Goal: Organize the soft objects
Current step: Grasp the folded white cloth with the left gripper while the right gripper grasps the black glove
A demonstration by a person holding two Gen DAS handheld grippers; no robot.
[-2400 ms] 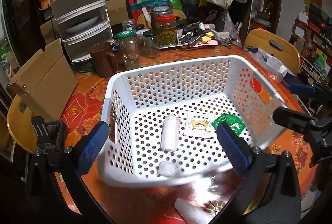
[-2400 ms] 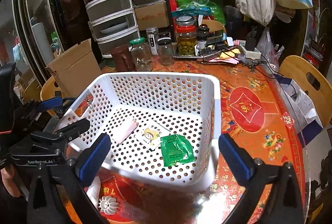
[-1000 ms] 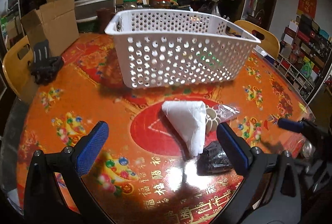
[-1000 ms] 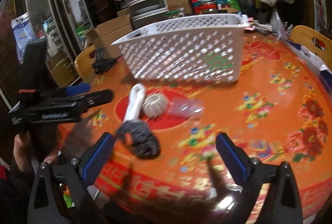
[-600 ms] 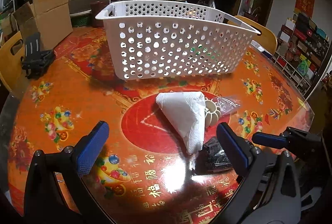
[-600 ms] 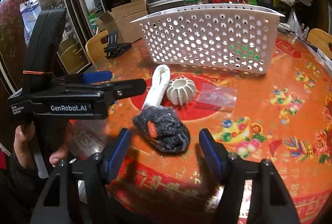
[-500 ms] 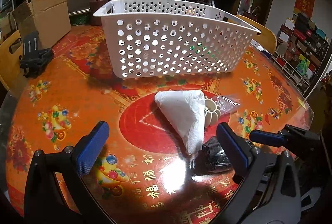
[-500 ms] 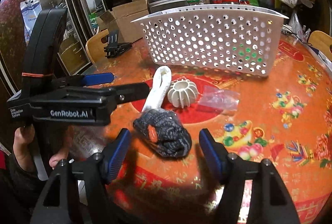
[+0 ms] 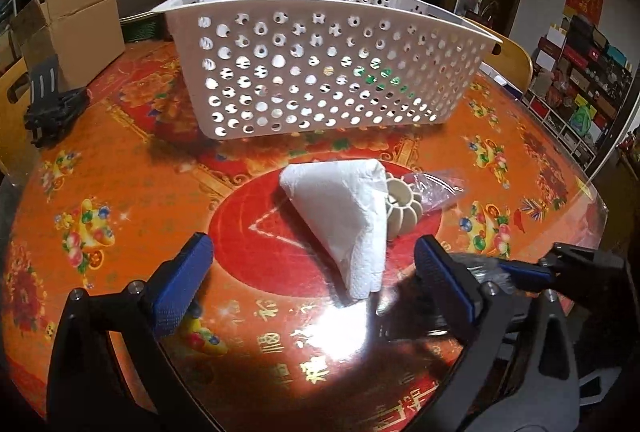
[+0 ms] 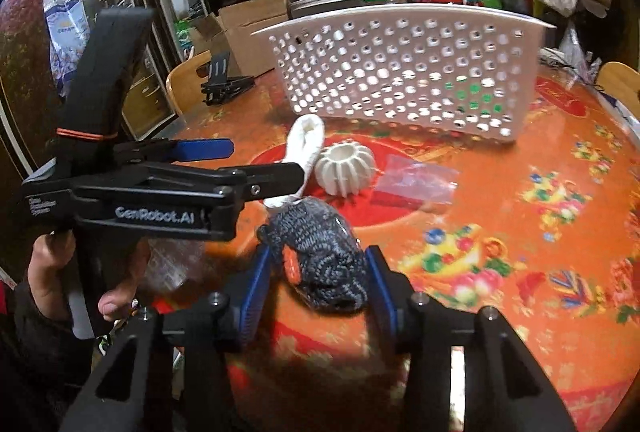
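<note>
Between the blue pads (image 10: 252, 296) of the black right gripper (image 10: 316, 296) lay a grey-black marled knit bundle (image 10: 320, 260) w/ an orange patch. Ahead of it: white tissue (image 9: 344, 220), cream ribbed ball (image 10: 345, 172), white perforated basket (image 9: 320, 64). Tablecloth (image 9: 120, 168) was orange-red w/ floral prints.

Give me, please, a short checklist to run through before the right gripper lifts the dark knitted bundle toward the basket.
1. Dark knitted bundle sits between the right gripper pads, jaws just closing: ok.
2. Pads pressing firmly on it: cannot tell.
3. Left gripper open and holding nothing: ok.
4. White folded cloth lies apart from the right gripper's pads: ok.
5. White basket upright, top open: ok.
6. Room left inside basket: cannot tell.
</note>
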